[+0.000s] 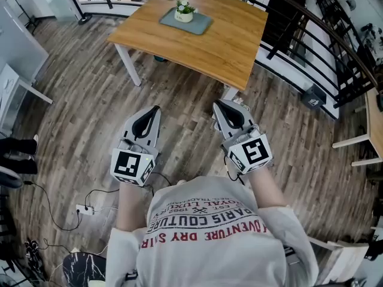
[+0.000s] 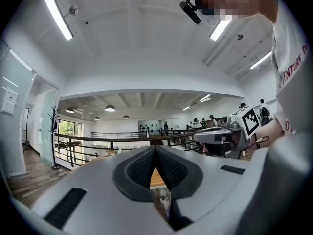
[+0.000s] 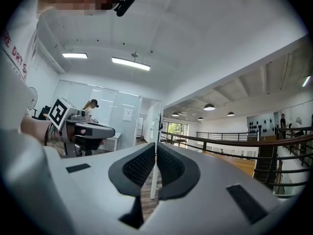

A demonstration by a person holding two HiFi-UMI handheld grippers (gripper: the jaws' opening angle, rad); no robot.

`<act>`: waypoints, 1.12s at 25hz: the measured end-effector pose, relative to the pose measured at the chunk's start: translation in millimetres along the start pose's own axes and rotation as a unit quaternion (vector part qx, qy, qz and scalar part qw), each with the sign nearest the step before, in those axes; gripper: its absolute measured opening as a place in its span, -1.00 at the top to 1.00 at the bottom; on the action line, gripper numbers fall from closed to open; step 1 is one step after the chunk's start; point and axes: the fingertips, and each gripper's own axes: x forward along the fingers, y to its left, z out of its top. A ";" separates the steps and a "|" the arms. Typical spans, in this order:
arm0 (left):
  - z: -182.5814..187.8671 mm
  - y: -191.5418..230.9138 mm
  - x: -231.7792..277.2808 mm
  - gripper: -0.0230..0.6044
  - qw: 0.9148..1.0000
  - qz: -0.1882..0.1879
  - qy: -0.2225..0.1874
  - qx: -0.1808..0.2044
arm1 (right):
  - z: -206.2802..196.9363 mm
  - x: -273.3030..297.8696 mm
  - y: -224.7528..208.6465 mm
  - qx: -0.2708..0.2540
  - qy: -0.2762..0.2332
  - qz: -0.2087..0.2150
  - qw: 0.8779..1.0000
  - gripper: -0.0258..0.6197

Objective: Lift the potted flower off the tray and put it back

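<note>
Potted flower (image 1: 184, 12) apparently on tray (image 1: 201, 23)

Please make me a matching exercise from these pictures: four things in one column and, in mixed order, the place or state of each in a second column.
Things
1. potted flower
2. tray
3. right tool
4. power strip

Places or states
A. shut, nothing in it, held over the floor
B. lies on the wooden table
C. lies on the floor with a cable
D. stands on the tray

Pairs: 1-D, 2-B, 3-A, 4-C.
</note>
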 end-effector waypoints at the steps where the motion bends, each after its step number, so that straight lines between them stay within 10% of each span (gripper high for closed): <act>1: -0.6 3.8 -2.4 0.89 1.000 -0.001 0.000 -0.001 | 1.6 2.8 2.8 0.000 -0.004 -0.002 1.000 0.83; 4: -3.5 16.9 -13.0 0.89 1.000 -0.004 0.000 0.000 | 4.0 14.8 10.6 -0.005 -0.010 -0.017 1.000 -0.20; 17: -33.5 81.8 -26.2 0.89 0.999 0.032 0.030 -0.016 | -22.3 79.8 11.1 0.024 0.021 -0.025 0.999 -0.24; 28: -53.5 167.2 72.0 0.89 0.997 0.059 0.043 -0.010 | -50.7 203.9 -60.4 0.030 0.031 0.003 0.999 -0.29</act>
